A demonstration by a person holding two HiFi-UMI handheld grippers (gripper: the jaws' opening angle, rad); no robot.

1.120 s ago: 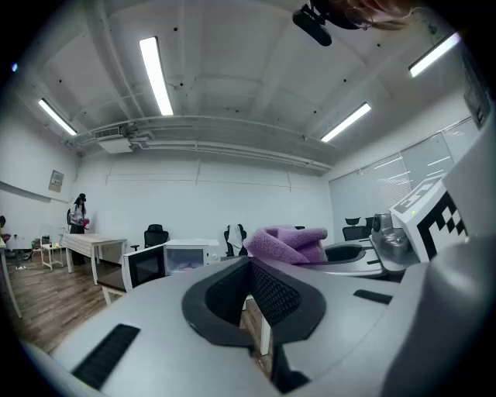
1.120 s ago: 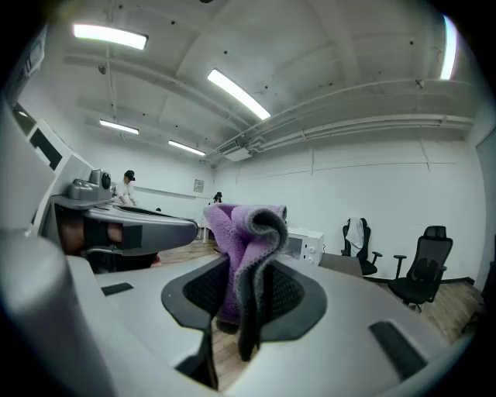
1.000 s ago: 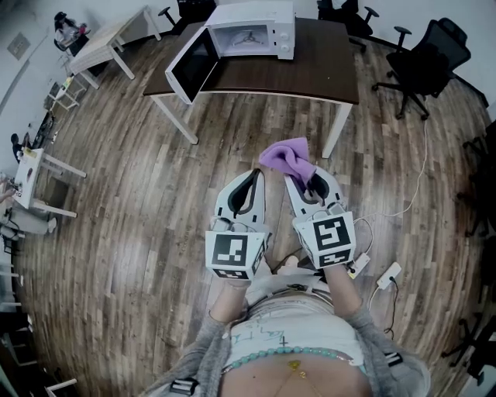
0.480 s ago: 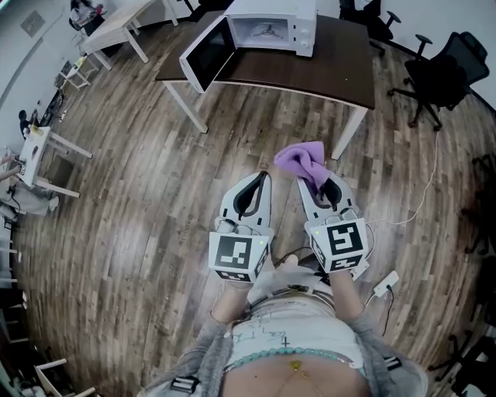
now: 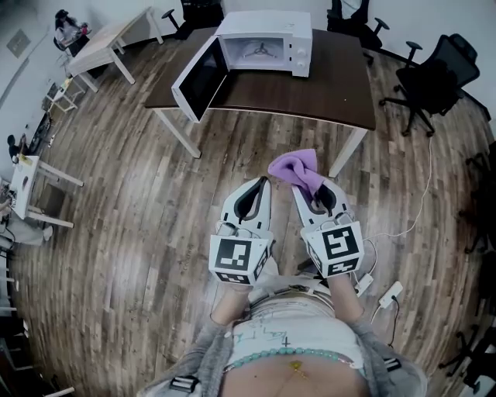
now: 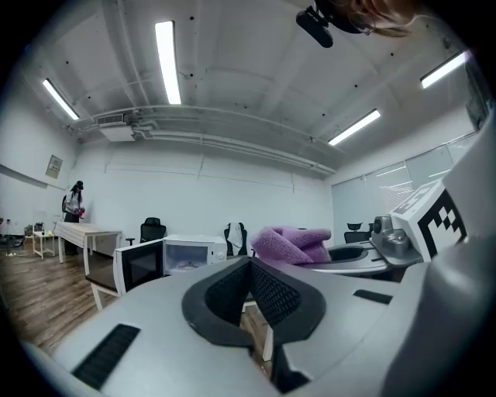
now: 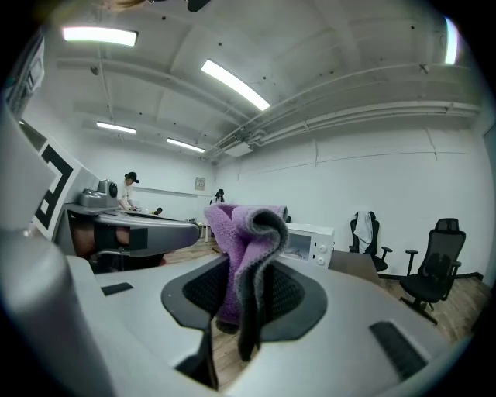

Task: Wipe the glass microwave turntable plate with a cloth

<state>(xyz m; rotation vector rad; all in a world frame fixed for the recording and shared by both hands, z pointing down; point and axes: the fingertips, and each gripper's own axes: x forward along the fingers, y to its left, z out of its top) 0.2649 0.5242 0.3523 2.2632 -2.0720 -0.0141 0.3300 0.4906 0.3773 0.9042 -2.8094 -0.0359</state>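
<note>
A white microwave [image 5: 263, 43] stands on a dark table [image 5: 325, 85] with its door [image 5: 200, 77] swung open. A three-armed turntable ring shows inside; I cannot make out the glass plate itself. My right gripper [image 5: 308, 186] is shut on a purple cloth [image 5: 294, 169], which bunches up past its tips [image 7: 244, 248]. My left gripper [image 5: 262, 181] is beside it, shut and empty, its pads [image 6: 260, 291] closed together. Both grippers hang over the wood floor, short of the table's near edge. In the left gripper view the microwave [image 6: 190, 254] is ahead.
Black office chairs [image 5: 430, 74] stand right of and behind the table. A white cable and power strip [image 5: 387, 293] lie on the floor at my right. Light tables [image 5: 105, 43] and a person [image 5: 63, 22] are far left. The table's white leg [image 5: 345, 155] is just ahead of the cloth.
Both grippers have moved forward toward the table together, and the table's near edge is closer to them. The cloth stays in the right gripper; the left stays shut.
</note>
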